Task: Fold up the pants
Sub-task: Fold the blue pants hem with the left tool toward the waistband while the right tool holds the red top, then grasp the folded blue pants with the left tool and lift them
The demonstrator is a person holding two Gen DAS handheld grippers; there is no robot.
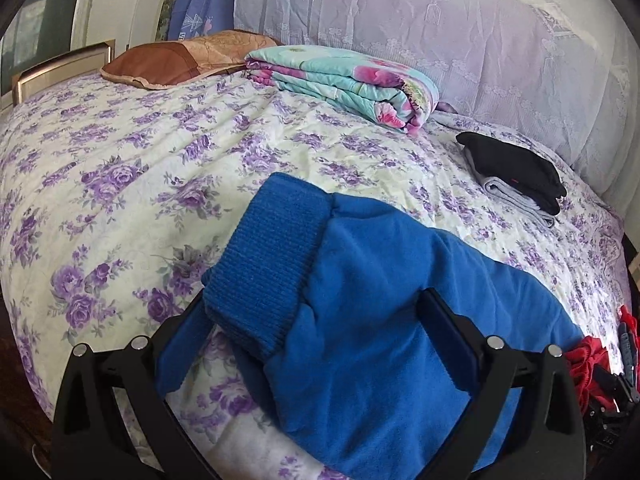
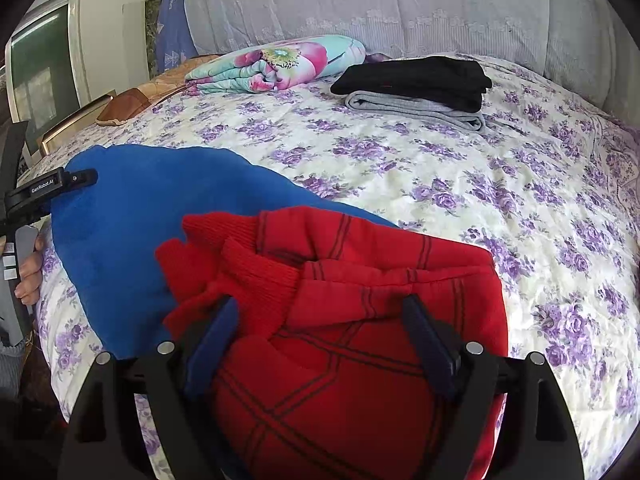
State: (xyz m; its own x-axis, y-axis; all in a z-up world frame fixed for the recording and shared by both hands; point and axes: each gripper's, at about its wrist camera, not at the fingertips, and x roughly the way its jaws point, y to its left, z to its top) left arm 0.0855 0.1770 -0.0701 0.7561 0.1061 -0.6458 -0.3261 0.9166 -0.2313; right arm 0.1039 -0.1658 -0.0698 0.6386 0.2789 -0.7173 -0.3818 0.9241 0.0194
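The pants are half blue fleece (image 1: pixel 372 300) and half red with dark lines (image 2: pixel 340 344). They lie on the flowered bed sheet (image 1: pixel 140 168). In the left wrist view a ribbed blue cuff (image 1: pixel 272 256) is folded back over the blue leg. My left gripper (image 1: pixel 312 312) stands open with the blue cloth lying between its fingers. My right gripper (image 2: pixel 320 320) stands open over the bunched red part, whose ribbed red cuffs (image 2: pixel 224 248) stick out to the left. The left gripper (image 2: pixel 60 184) also shows at the left edge of the right wrist view, on the blue leg (image 2: pixel 140 216).
A stack of folded black and grey clothes (image 2: pixel 416 84) lies farther back on the bed. A folded flowered quilt (image 1: pixel 340 80) and a brown pillow (image 1: pixel 160 60) lie near the head. A lace-covered wall (image 1: pixel 460 32) of bedding runs along the far side.
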